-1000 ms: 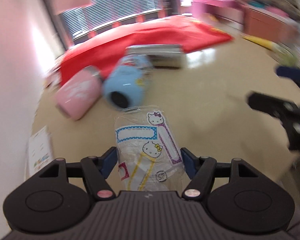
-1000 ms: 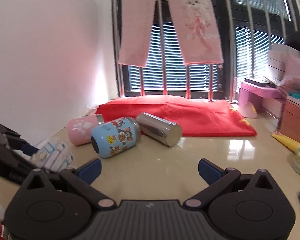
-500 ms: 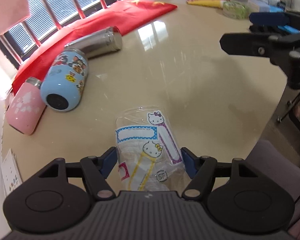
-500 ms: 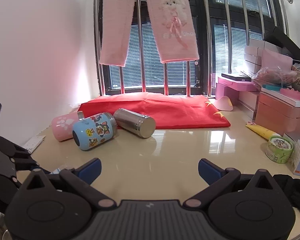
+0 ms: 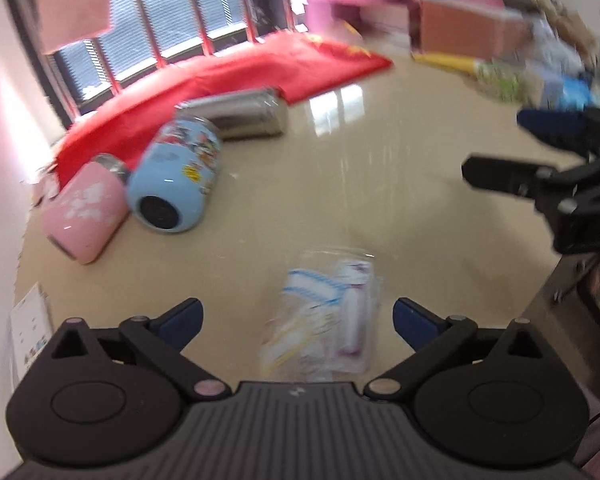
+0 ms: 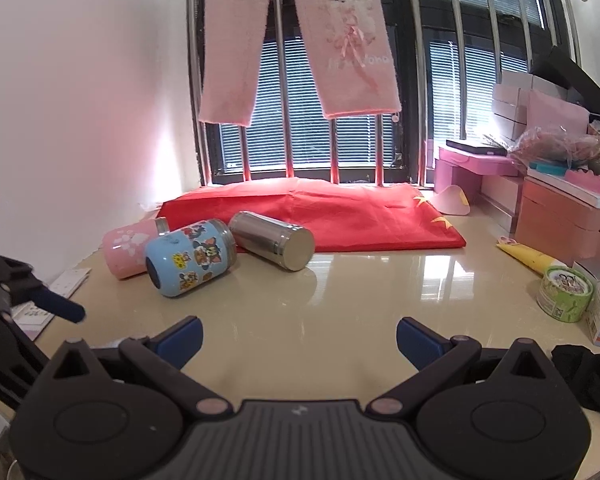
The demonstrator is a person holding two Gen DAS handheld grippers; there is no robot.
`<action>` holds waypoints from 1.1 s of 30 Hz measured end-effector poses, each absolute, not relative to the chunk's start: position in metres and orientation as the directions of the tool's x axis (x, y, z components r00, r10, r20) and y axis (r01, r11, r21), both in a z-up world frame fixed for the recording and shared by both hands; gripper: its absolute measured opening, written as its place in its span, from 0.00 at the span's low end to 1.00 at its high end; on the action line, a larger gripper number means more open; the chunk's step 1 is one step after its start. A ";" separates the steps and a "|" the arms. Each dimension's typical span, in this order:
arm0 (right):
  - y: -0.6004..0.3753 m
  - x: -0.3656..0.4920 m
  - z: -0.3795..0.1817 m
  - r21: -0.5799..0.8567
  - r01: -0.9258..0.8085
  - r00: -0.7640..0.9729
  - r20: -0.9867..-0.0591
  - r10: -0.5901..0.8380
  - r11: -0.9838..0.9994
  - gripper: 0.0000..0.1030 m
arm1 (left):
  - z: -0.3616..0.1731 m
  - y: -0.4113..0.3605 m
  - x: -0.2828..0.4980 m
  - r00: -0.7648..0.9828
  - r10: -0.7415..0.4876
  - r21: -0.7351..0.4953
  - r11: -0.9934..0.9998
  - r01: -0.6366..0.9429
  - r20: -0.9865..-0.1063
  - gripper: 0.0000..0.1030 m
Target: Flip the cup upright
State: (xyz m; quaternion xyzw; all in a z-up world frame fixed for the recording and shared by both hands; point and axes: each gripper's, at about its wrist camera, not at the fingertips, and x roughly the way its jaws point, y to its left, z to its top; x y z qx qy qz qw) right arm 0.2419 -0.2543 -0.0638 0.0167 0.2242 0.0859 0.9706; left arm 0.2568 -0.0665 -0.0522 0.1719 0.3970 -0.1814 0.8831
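A clear plastic cup (image 5: 324, 312) with cartoon stickers sits on the beige table between my left gripper's (image 5: 296, 316) open fingers, free of both pads. It is blurred; its rim faces away and up. My right gripper (image 6: 298, 334) is open and empty over the table's front; it also shows at the right of the left wrist view (image 5: 548, 160). The cup is hidden in the right wrist view.
A pink cup (image 5: 86, 216), a blue cartoon cup (image 5: 176, 184) and a steel cup (image 5: 240, 114) lie on their sides at the back left, by a red cloth (image 5: 220, 76). A green tin (image 6: 566, 292) and boxes stand at the right. A paper card (image 5: 28, 328) lies at the left edge.
My left gripper has opened and let go of the clear cup, which now stands free between the fingers. The left view has swung back toward the window. The right gripper barely moved.
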 end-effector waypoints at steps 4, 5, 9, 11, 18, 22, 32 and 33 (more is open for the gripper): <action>-0.238 0.237 -0.058 0.053 -0.181 0.880 -0.438 0.186 0.982 1.00 | -0.037 -0.038 0.236 0.663 -0.193 0.122 0.909 0.398 -0.723 1.00; -0.232 0.235 -0.057 0.049 -0.187 0.877 -0.442 0.189 0.981 1.00 | -0.035 -0.031 0.229 0.674 -0.191 0.114 0.918 0.381 -0.713 1.00; -0.205 0.228 -0.053 0.027 -0.205 0.865 -0.463 0.194 0.978 1.00 | -0.029 -0.002 0.213 0.708 -0.160 0.102 0.944 0.313 -0.687 1.00; -0.190 0.223 -0.051 0.012 -0.215 0.857 -0.478 0.195 0.976 1.00 | -0.029 0.010 0.207 0.718 -0.153 0.094 0.952 0.291 -0.679 1.00; -0.141 0.211 -0.037 -0.035 -0.215 0.842 -0.514 0.167 0.976 1.00 | -0.029 0.052 0.193 0.748 -0.155 0.036 0.972 0.232 -0.646 1.00; -0.124 0.209 -0.032 -0.038 -0.167 0.830 -0.545 0.120 0.985 1.00 | -0.029 0.066 0.188 0.765 -0.136 0.011 0.983 0.184 -0.629 1.00; -0.110 0.231 -0.033 0.106 -0.001 0.671 -0.737 0.079 0.994 1.00 | -0.034 0.098 0.189 0.777 -0.076 -0.015 0.996 0.085 -0.625 1.00; -0.110 0.234 -0.033 0.118 0.018 0.660 -0.747 0.077 0.993 1.00 | -0.034 0.101 0.190 0.777 -0.070 -0.019 0.997 0.075 -0.625 1.00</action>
